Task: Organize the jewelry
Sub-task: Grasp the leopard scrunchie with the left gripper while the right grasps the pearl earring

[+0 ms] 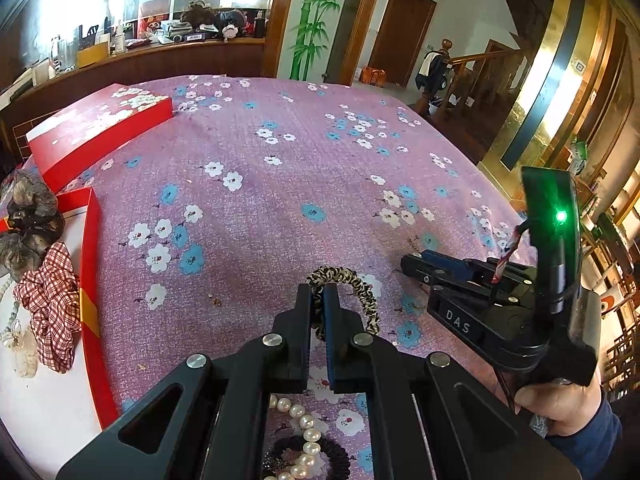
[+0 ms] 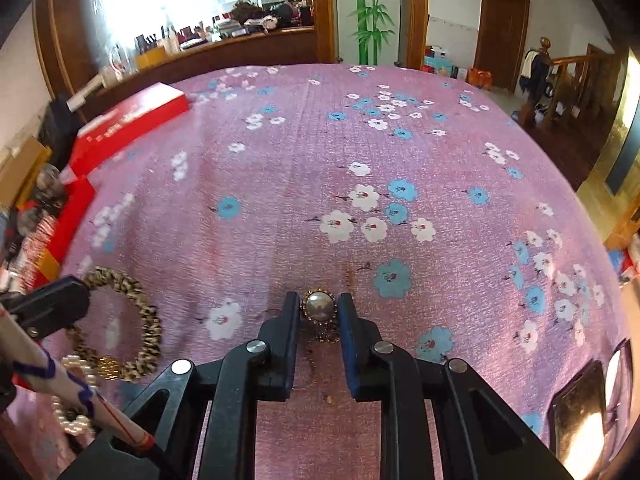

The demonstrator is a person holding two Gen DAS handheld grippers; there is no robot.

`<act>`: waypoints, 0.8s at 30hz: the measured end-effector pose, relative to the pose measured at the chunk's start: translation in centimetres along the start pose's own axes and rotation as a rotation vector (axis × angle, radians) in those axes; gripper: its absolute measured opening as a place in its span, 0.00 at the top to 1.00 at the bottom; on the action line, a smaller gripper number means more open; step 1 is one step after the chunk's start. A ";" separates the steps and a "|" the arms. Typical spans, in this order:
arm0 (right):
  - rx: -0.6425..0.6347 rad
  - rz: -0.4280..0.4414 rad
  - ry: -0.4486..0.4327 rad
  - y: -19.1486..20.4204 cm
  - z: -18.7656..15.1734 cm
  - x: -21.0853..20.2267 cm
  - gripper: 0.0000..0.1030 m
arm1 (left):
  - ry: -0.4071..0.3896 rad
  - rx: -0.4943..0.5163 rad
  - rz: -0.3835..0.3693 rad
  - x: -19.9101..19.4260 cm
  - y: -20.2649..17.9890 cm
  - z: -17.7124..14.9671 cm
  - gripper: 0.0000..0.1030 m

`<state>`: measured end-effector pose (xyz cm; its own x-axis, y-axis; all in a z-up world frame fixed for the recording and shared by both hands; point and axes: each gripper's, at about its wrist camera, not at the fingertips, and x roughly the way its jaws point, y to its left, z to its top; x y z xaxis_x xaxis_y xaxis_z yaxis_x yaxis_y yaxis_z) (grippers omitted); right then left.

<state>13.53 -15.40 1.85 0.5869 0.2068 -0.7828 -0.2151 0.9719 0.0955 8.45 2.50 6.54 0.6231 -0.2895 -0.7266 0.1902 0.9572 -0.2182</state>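
In the left wrist view the only legible writing is "DAS", in pale letters on the body of the right gripper [image 1: 416, 264], which a hand [image 1: 560, 404] holds over the right of the pink flowered cloth [image 1: 280, 152]. From this side it cannot be told how its jaws stand. The left gripper [image 1: 318, 300] is clenched on a leopard-print scrunchie [image 1: 360, 292], its loop standing up beyond the fingertips. A pearl strand [image 1: 306, 440] lies on the cloth just under the gripper. At the left, an open red box [image 1: 90, 264] holds a red checked scrunchie [image 1: 52, 304], with its lid [image 1: 100, 128] lying farther back.

In the right wrist view no writing can be read. The right gripper [image 2: 319, 308] stands narrowly open around a gold-rimmed pearl brooch [image 2: 319, 306] lying on the cloth; both pads sit at its rim, though a firm clamp cannot be confirmed. The left gripper's tip grips the leopard scrunchie at the left edge.
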 end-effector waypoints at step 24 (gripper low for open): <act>0.064 0.179 -0.231 0.8 0.3 -7.1 0.81 | -0.043 -0.008 0.007 -1.1 0.3 0.3 0.95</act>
<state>9.49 -16.09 7.67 0.7075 0.3887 -0.5902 -0.2863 0.9212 0.2635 8.09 3.14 7.46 0.6561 -0.2829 -0.6997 0.1798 0.9590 -0.2191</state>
